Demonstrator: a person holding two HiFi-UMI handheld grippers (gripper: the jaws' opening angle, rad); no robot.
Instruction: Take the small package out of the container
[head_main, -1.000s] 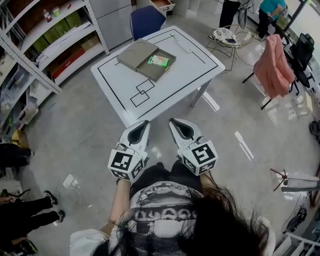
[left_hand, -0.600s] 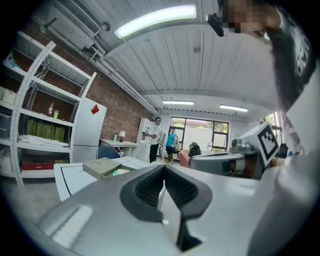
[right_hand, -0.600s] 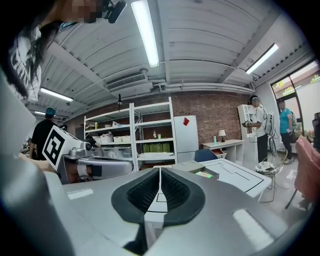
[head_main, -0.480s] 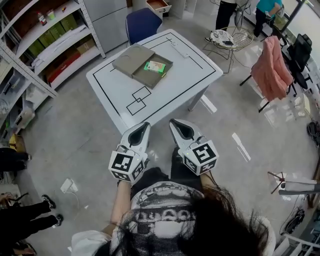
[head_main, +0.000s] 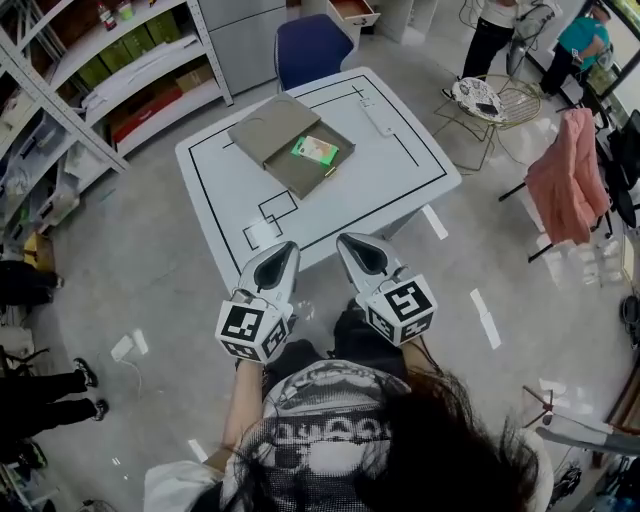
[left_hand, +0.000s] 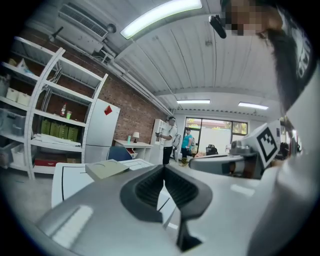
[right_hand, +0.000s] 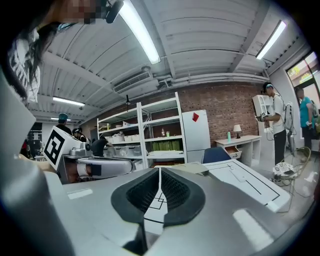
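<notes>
Resting inside the open grey container (head_main: 288, 172) on the white surface (head_main: 400, 175), the small green package (head_main: 315, 150) lies toward the container's far right end. The lid (head_main: 268, 127) lies flat against the container's far left side. The left gripper (head_main: 288, 247) and right gripper (head_main: 346, 241) are side by side near the surface's near edge, well apart from the container. Both grippers are clenched, with the jaws together and nothing between them.

White table (head_main: 400, 185) at upper centre, blue chair (head_main: 316, 44) just behind it. Shelves (head_main: 120, 70) fill the upper left. Pink cloth (head_main: 568, 180) hangs at right.
</notes>
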